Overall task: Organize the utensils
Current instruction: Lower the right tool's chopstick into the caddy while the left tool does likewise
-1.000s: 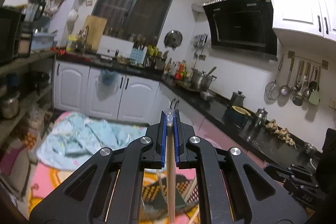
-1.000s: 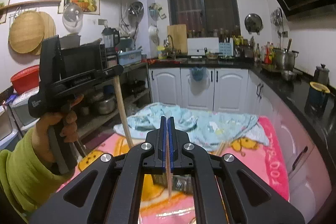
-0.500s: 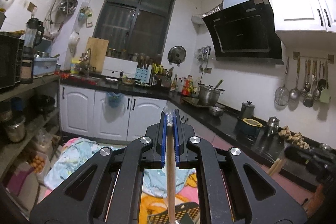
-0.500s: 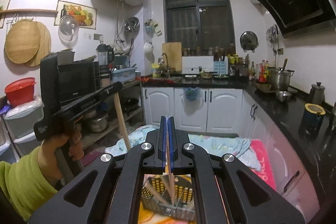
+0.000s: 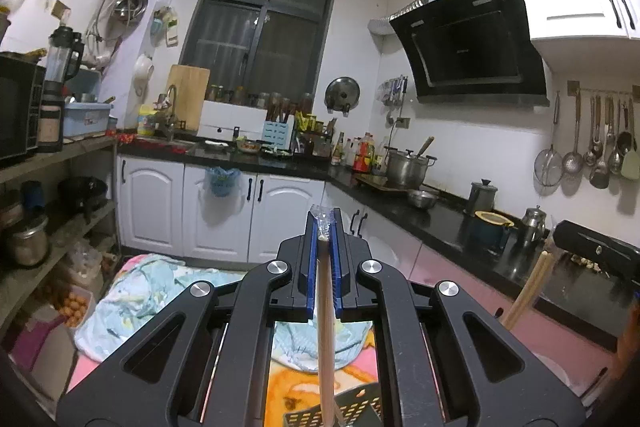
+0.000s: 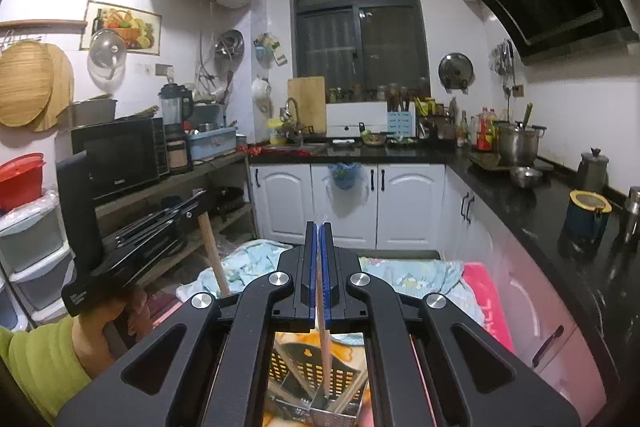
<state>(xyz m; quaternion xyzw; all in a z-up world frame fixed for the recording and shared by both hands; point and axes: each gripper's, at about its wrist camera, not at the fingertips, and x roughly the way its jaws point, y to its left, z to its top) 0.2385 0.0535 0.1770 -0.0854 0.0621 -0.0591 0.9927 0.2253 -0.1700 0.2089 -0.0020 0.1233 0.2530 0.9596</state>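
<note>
Chopsticks fill both grips: the left gripper (image 5: 324, 227) is clamped on a wooden chopstick (image 5: 326, 347) at lower centre, and the right gripper (image 6: 319, 231) pinches another chopstick (image 6: 325, 355) above the perforated utensil basket (image 6: 320, 379) at bottom centre.

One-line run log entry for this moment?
left tool: shut on chopstick | right tool: shut on chopstick | utensil basket: below
</note>
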